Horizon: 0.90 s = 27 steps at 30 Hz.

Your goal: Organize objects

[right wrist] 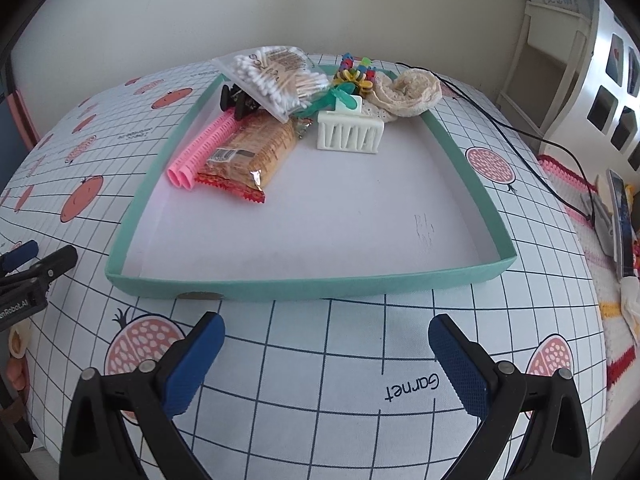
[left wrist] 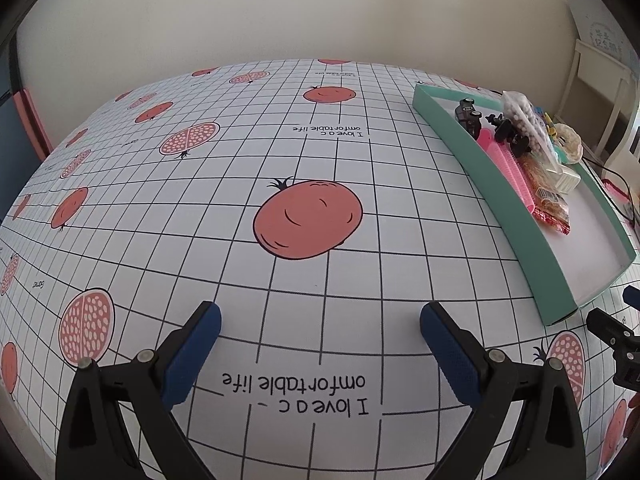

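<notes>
Both tools are hovering low over the pomegranate-print tablecloth (right wrist: pixel 320 380), and neither carries anything: the right gripper (right wrist: pixel 326 364) has its blue pads spread wide, and the left gripper (left wrist: pixel 320 356) is just as wide over a bare stretch of cloth. Straight ahead of the right one sits the teal tray (right wrist: pixel 304 282), its near wall just beyond the fingertips, and everything in it is bunched at the far end. There's a packet of biscuits (right wrist: pixel 250 152) lying against the pink hair rollers (right wrist: pixel 202 148) by the tray's left wall, a white claw clip (right wrist: pixel 350 134) standing nearer the middle, and a bag of cotton swabs (right wrist: pixel 276 78) leaning over some small black pieces in the far left corner. A cream lace scrunchie (right wrist: pixel 406 90) is draped on the far right corner. My guess is the next pick comes from that pile, so the right gripper would do well to pass over the near wall and the empty half of the tray. It should come down on one item from above, the clip being the most exposed. From the left gripper's view the tray (left wrist: pixel 520 236) lies off to the right, well apart from it.
</notes>
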Each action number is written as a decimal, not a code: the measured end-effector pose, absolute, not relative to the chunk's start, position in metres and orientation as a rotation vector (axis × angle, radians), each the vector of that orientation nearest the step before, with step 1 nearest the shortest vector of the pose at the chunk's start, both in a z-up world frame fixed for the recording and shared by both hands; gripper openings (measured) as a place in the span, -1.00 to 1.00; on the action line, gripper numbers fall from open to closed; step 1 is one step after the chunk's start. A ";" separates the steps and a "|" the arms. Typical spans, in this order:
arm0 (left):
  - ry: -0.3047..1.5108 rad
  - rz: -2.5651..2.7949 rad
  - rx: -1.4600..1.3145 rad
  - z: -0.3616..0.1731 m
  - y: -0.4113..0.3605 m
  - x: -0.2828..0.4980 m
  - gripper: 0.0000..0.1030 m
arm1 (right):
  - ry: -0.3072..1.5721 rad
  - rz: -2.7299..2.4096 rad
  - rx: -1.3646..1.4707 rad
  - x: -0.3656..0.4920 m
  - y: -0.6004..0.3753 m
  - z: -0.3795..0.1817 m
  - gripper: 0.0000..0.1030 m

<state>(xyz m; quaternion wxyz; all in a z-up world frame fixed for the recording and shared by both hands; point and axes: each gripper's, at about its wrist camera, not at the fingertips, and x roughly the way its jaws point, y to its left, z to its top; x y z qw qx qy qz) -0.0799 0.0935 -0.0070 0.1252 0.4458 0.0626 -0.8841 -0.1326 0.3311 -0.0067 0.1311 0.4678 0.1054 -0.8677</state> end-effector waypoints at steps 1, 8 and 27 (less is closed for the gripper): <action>0.183 -2.576 1.299 -0.007 0.094 -0.080 0.94 | 0.303 -2.520 1.361 -0.133 0.332 -0.008 1.00; 0.183 -2.575 1.300 -0.007 0.094 -0.080 0.94 | 0.283 -2.518 1.367 -0.134 0.334 -0.010 1.00; 0.184 -2.574 1.298 -0.007 0.094 -0.080 0.94 | 0.252 -2.509 1.376 -0.135 0.336 -0.011 1.00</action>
